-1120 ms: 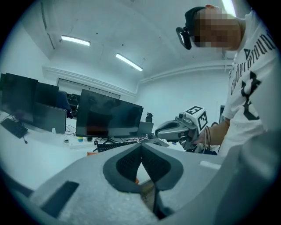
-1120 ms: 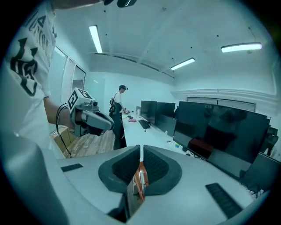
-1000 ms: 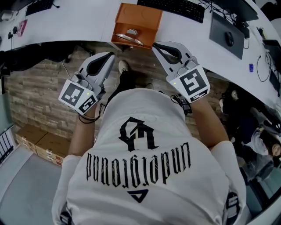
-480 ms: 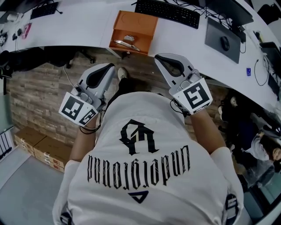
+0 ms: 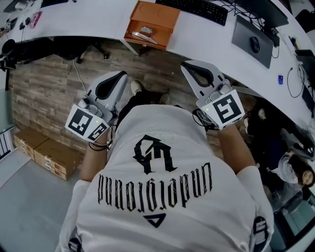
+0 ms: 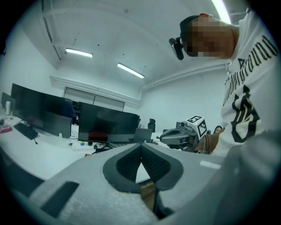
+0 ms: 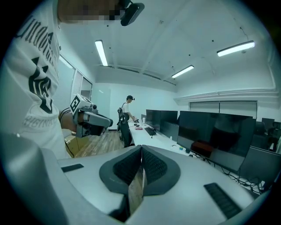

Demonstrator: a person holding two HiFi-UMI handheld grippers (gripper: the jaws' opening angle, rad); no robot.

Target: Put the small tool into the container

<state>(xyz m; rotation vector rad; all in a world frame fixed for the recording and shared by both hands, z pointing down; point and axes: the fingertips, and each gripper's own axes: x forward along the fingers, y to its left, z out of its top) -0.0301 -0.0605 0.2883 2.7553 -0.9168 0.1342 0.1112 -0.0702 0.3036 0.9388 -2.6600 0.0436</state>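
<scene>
The orange open box (image 5: pixel 156 15) sits at the near edge of the white desk (image 5: pixel 98 17), at the top of the head view. A small silvery tool (image 5: pixel 141 37) lies inside it. Both grippers hang over the wooden floor, well short of the desk and apart from the box. My left gripper (image 5: pixel 125 74) is shut with nothing between its pads (image 6: pixel 131 162). My right gripper (image 5: pixel 183 63) is also shut and empty, its pads (image 7: pixel 151 165) meeting at the tip. Each gripper view shows the other gripper beside it: the right gripper (image 6: pixel 179 136) and the left gripper (image 7: pixel 94 119).
A black keyboard (image 5: pixel 197 8) and a dark mouse pad with a mouse (image 5: pixel 254 38) lie on the desk right of the box. Cardboard boxes (image 5: pixel 47 153) stand on the floor at the left. Monitors (image 7: pixel 210 134) line the desk. Another person (image 7: pixel 127 107) stands far off.
Both grippers have drawn back from the desk together, still shut. The orange box with the tool now shows farther away, higher in the head view, with more floor between.
</scene>
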